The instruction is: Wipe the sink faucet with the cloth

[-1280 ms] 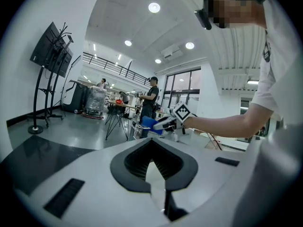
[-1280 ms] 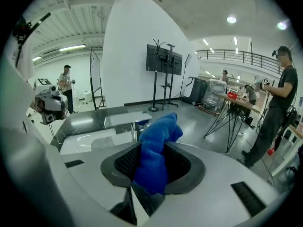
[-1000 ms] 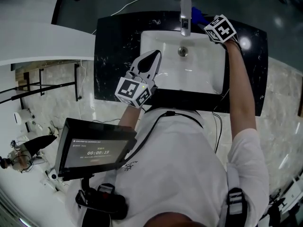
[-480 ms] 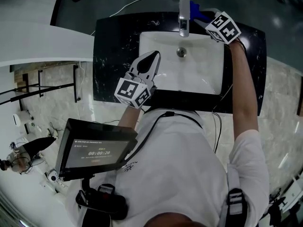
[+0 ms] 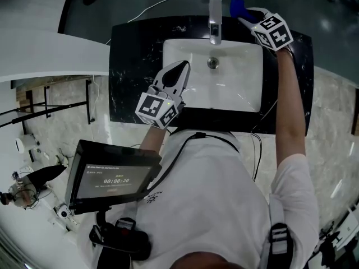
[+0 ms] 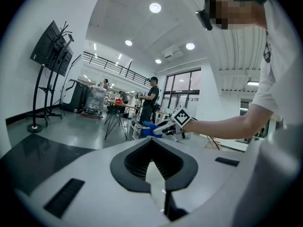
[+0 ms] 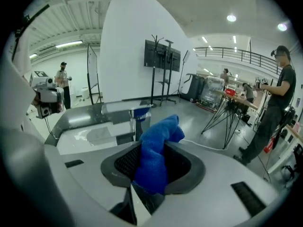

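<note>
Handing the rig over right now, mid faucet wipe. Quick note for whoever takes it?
Left gripper: shut, empty, idle over the left edge of the sink.
Right gripper: shut on the blue cloth, held up just right of the faucet in the head view; the cloth is not on it.
Done: cloth is in the gripper and at the faucet. Whether any wiping has happened can't be told.
Left: put the cloth on the faucet and wipe it.

The blue cloth (image 7: pixel 155 159) looks soft and nappy, a fuzzy terry weave. The faucet (image 5: pixel 215 21) is polished, mirror-bright metal. The white sink (image 5: pixel 235 88) is smooth and glossy. The black surface (image 5: pixel 134 55) looks like veined, polished stone.
</note>
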### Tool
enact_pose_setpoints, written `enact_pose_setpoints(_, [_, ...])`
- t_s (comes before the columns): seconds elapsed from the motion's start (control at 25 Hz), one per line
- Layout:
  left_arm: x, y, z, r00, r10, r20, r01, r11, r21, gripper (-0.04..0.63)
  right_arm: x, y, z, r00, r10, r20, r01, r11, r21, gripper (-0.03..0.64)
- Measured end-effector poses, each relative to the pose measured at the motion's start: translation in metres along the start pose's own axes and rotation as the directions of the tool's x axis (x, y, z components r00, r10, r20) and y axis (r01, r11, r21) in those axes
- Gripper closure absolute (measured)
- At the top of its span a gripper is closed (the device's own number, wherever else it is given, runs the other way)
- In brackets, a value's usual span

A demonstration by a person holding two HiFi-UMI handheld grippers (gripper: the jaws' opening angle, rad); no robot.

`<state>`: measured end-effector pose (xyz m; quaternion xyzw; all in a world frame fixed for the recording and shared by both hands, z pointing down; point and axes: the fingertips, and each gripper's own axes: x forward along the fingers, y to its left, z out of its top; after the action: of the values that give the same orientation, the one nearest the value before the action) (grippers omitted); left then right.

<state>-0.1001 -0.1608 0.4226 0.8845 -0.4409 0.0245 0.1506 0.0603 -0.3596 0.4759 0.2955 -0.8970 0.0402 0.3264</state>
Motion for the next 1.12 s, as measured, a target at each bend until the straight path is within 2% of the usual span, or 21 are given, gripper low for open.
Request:
enact_pose_setpoints(0.2, [-0.002,0.002,-0.001,1.000,0.007,-0.002,-0.007,1.000,0.000,0.607,0.035,0.032,-0.056,0.986,0.061,-0.155,-0.063,0.998,-0.005,0.491])
enact_pose_setpoints(0.4, [-0.001,0.002,-0.001,1.000,0.007,0.000,-0.007,1.000,0.000,0.607,0.057,0.058,-0.073,0.973,0.111,-0.202,-0.116,0.993,-0.013,0.491])
enact_pose_setpoints(0.6, [-0.001,0.003,0.000,1.000,0.010,0.003,-0.010,1.000,0.002,0.607,0.052,0.061,-0.046,0.986,0.136,-0.101,-0.141,0.989,-0.049,0.491])
enact_pose_setpoints(0.84, [-0.001,0.002,0.000,1.000,0.007,0.004,-0.007,1.000,-0.001,0.607,0.011,0.043,0.012,0.996,0.093,0.008,-0.091,0.981,-0.171,0.491])
enact_pose_setpoints(1.0, [0.000,0.002,0.001,1.000,0.001,0.008,-0.001,1.000,0.000,0.607,-0.020,0.043,0.046,0.985,0.105,0.134,-0.083,0.984,-0.159,0.491])
enact_pose_setpoints(1.12, [-0.001,0.002,0.001,1.000,0.002,0.007,-0.002,1.000,0.000,0.607,-0.038,0.042,0.051,0.976,0.091,0.196,-0.067,0.990,-0.126,0.491])
